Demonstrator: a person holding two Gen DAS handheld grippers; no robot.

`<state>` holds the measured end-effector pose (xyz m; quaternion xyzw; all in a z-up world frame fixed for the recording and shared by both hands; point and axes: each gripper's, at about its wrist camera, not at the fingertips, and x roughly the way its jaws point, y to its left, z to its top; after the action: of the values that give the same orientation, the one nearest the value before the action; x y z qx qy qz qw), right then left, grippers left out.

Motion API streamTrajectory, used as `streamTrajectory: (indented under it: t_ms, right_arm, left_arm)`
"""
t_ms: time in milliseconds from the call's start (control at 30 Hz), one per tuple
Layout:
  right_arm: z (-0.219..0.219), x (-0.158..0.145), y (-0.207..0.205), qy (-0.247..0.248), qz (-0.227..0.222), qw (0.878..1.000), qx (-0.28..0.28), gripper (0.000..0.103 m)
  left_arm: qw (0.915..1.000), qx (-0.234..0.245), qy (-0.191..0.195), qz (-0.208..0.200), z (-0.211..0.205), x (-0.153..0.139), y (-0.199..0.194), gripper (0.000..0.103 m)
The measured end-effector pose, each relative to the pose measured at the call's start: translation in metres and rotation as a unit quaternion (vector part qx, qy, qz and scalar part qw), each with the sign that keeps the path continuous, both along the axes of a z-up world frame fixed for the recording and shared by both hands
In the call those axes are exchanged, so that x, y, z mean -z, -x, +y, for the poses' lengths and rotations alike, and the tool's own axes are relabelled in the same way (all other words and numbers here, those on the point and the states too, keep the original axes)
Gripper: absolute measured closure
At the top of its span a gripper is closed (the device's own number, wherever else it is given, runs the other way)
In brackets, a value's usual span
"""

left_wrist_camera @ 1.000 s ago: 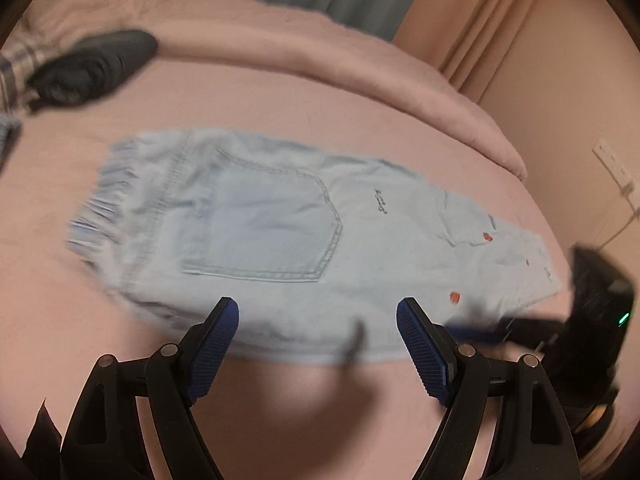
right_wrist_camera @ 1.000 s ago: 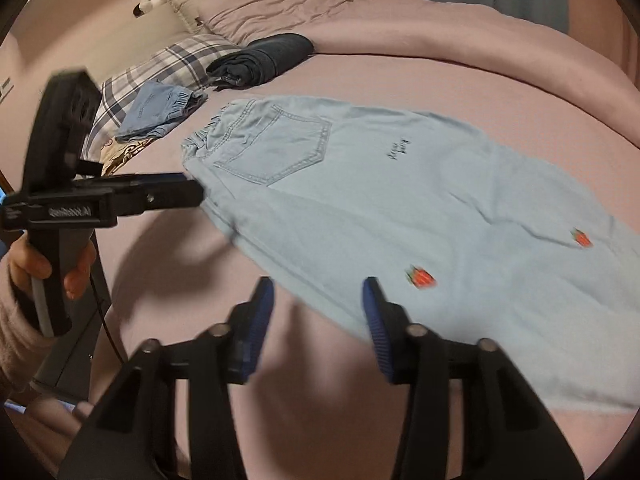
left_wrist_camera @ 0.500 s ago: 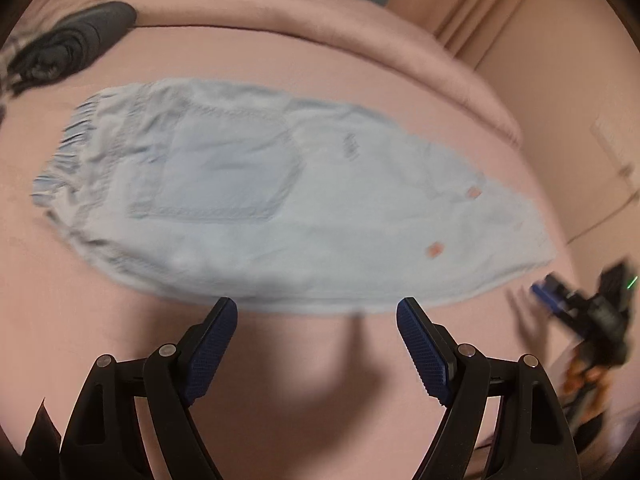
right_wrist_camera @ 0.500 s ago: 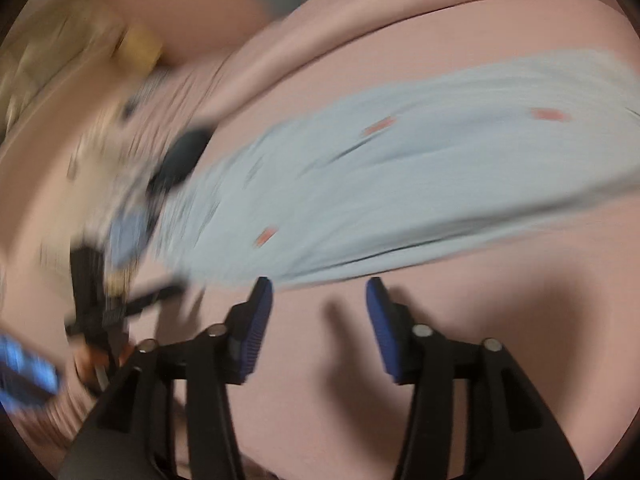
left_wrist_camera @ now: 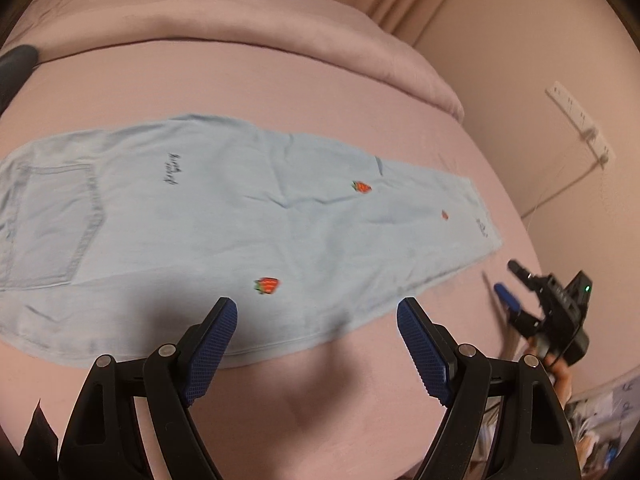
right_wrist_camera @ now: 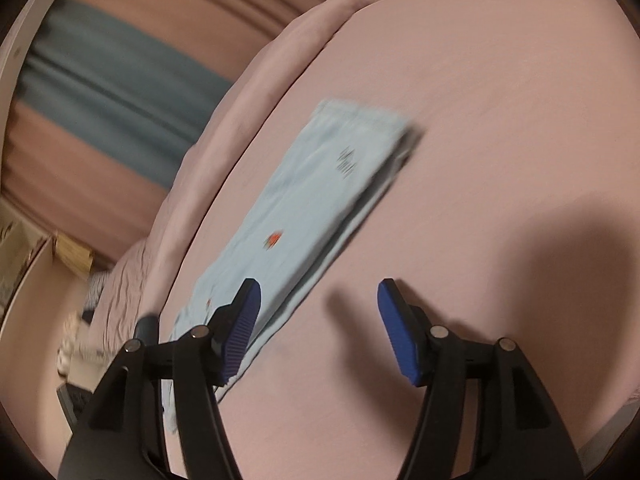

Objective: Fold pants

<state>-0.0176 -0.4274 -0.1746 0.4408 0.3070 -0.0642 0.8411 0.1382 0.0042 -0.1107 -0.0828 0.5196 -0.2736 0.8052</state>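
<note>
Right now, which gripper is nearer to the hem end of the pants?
Right. The right gripper hangs just beyond the pants' hem, jaws just opened, empty. The left gripper hovers open over the pants' long edge, mid-leg.

Pink bed [left_wrist_camera: 304,80], pale denim pants [left_wrist_camera: 224,216] seemingly flat

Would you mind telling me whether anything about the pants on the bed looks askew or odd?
Nothing stands out. The pants lie flat on the bed, folded lengthwise, with only light creases mid-leg. Both grippers, left and right, hover open and empty near the edge of the pants.
</note>
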Motion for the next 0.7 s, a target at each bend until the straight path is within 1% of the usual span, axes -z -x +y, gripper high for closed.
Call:
streamTrajectory:
  t_ms: [67,167,267,367,500,633,667,700]
  right_arm:
    - [-0.009,0.001,0.001,-0.002,-0.004,1.000,0.006,0.042]
    - [-0.023,0.000,0.004,0.012,-0.002,1.000,0.014,0.042]
    - [-0.033,0.000,-0.003,0.022,0.000,1.000,0.021,0.042]
    - [-0.039,0.003,-0.024,0.035,0.018,0.999,0.023,0.042]
    - [-0.047,0.003,-0.045,0.036,0.034,0.998,0.026,0.042]
    - [-0.050,0.004,-0.054,0.035,0.027,0.999,0.025,0.041]
    - [-0.049,0.003,-0.056,0.037,0.023,0.999,0.024,0.042]
    - [-0.047,0.003,-0.059,0.038,0.018,0.999,0.022,0.049]
  left_arm:
    - [0.9999,0.010,-0.008,0.002,-0.009,0.001,0.001,0.021]
    - [0.9996,0.022,-0.019,0.005,-0.016,0.003,0.001,0.021]
    - [0.9992,0.029,-0.026,0.008,-0.025,0.005,0.000,0.021]
    - [0.9988,0.036,-0.031,0.009,-0.033,0.004,0.000,0.021]
    - [0.9979,0.047,-0.042,0.015,-0.045,0.008,-0.001,0.021]
    - [0.9973,0.055,-0.044,0.019,-0.053,0.008,0.000,0.021]
    - [0.9972,0.057,-0.044,0.019,-0.056,0.008,0.000,0.021]
    - [0.9971,0.059,-0.044,0.020,-0.057,0.008,0.001,0.021]
